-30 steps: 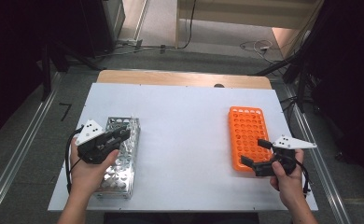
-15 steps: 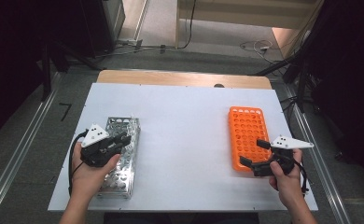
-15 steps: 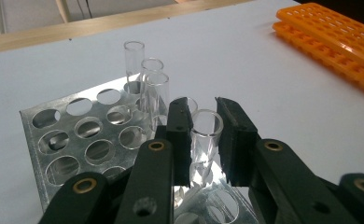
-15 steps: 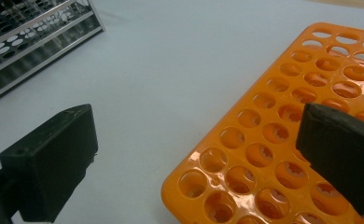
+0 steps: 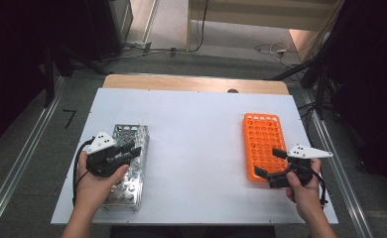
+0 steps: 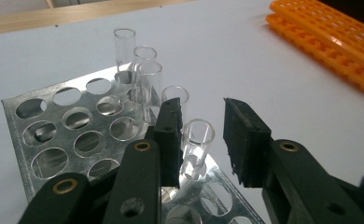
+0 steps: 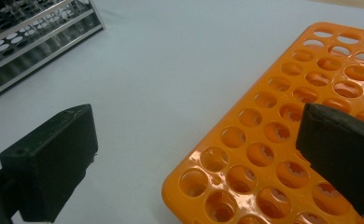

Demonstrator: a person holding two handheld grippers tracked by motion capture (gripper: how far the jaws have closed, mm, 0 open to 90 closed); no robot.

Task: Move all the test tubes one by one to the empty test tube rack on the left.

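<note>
We hold left gripper (image 6: 201,135) open around a glass tube (image 6: 197,144) in the metal rack (image 5: 127,171) | right gripper (image 5: 270,163) open by orange rack (image 5: 261,136) | no writing legible

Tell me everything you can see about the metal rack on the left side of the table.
The metal rack is shiny silver sheet metal with rows of round holes in its top plate. It stands flat on the white table. Five clear glass tubes stand upright along one edge. The left gripper is open around the nearest tube, jaws on either side of it.
</note>
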